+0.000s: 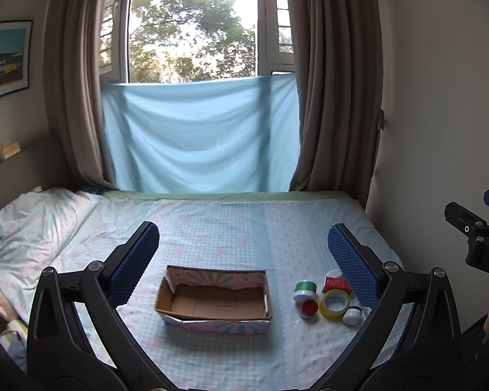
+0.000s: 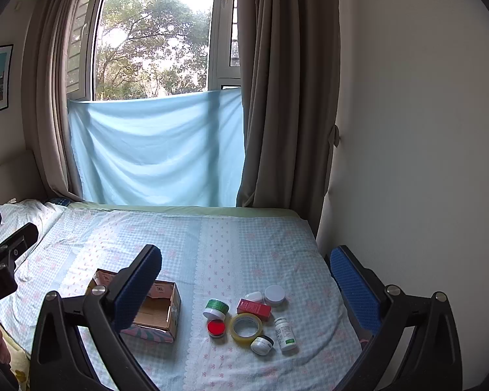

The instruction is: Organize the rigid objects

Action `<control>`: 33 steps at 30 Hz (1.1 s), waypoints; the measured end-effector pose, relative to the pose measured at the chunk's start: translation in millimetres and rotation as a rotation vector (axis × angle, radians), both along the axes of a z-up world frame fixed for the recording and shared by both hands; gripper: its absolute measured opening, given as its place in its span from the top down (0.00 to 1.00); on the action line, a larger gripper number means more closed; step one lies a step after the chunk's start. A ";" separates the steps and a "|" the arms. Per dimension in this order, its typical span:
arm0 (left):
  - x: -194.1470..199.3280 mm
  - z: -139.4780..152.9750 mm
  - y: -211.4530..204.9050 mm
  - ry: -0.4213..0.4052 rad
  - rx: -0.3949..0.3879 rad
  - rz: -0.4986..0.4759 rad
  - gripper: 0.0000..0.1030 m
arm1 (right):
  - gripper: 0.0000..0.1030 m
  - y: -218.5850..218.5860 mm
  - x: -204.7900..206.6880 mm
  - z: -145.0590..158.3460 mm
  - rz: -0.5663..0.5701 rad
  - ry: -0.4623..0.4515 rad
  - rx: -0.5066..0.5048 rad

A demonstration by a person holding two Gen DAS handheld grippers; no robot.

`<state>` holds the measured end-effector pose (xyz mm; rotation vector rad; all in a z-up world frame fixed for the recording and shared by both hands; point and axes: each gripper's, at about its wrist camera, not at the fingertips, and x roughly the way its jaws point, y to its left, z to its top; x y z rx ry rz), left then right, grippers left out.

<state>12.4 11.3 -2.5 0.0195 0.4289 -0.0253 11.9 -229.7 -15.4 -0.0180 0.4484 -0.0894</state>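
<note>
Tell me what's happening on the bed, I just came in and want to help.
A person holds two tongs above the bed, both open and empty: left tongs, right tongs. An empty cardboard box sits open. Beside it lie a tape roll, red box, pill bottle and small jars, including a green-lidded jar. Nothing is packed yet.

One cardboard box (image 2: pixel 153 312). Four jars: green-lidded (image 2: pixel 215 309), red-lidded (image 2: pixel 216 328), white-lidded (image 2: pixel 274 295), dark-rimmed (image 2: pixel 261 344). One tape roll (image 2: pixel 246 328). One red carton (image 2: pixel 254 309). One pill bottle (image 2: pixel 286 334).

Cardboard box (image 2: pixel 161 309) partly behind fingers (image 2: pixel 137 288)
</note>
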 end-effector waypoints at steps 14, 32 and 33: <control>0.9 -0.9 5.7 0.005 -0.007 -0.005 0.00 | 0.00 4.5 -2.8 -2.2 -0.008 -0.014 0.002; 137.1 -91.1 -38.3 0.390 0.019 -0.219 0.00 | 0.00 -53.8 48.6 -60.2 -0.177 0.176 0.073; 147.6 -103.2 -46.4 0.425 0.018 -0.227 0.00 | 0.00 -61.9 54.3 -70.0 -0.184 0.203 0.076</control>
